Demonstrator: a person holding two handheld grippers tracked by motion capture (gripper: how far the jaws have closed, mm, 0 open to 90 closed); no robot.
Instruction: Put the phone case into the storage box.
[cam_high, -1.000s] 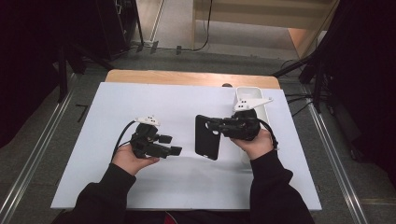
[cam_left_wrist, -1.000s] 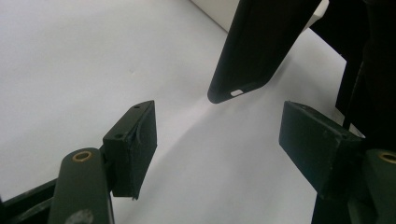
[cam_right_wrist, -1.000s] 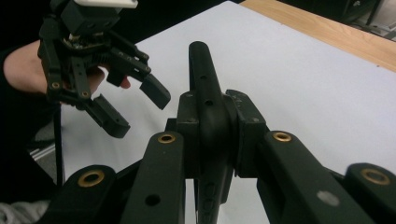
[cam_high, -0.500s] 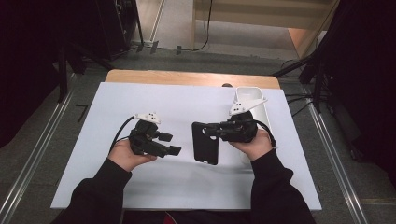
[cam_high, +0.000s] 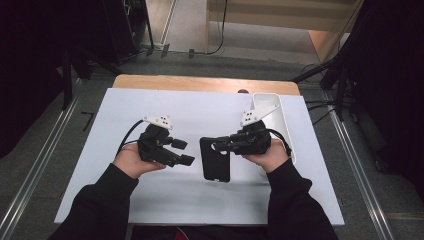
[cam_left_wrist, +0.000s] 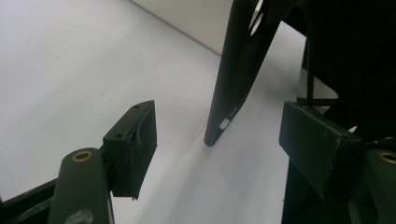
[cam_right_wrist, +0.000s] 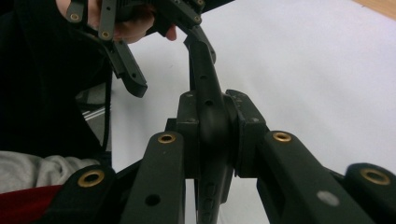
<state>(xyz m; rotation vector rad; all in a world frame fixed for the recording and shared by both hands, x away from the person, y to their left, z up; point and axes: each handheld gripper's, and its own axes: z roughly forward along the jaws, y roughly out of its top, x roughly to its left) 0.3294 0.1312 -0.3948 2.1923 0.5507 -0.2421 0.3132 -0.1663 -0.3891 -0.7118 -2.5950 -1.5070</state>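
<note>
A black phone case (cam_high: 215, 160) is held edge-on, and my right gripper (cam_high: 223, 145) is shut on its rim. In the right gripper view the pads (cam_right_wrist: 245, 126) clamp the case (cam_right_wrist: 203, 70) between them. My left gripper (cam_high: 183, 152) is open a short way to the left of the case and points at it. In the left gripper view its jaws (cam_left_wrist: 224, 144) stand wide apart with nothing touching them. The case (cam_left_wrist: 238, 70) hangs upright just beyond them, its lower corner close to the white table top (cam_left_wrist: 70, 70).
A white tray (cam_high: 270, 107) lies at the table's right side, behind the right hand. The white mat (cam_high: 150, 105) covers a wooden table (cam_high: 200, 82). Both forearms in black sleeves come in from the near edge. Metal rails run along the floor on either side.
My left gripper has risen a little above the table. The case in my right gripper has drifted slightly towards the left gripper and the near edge.
</note>
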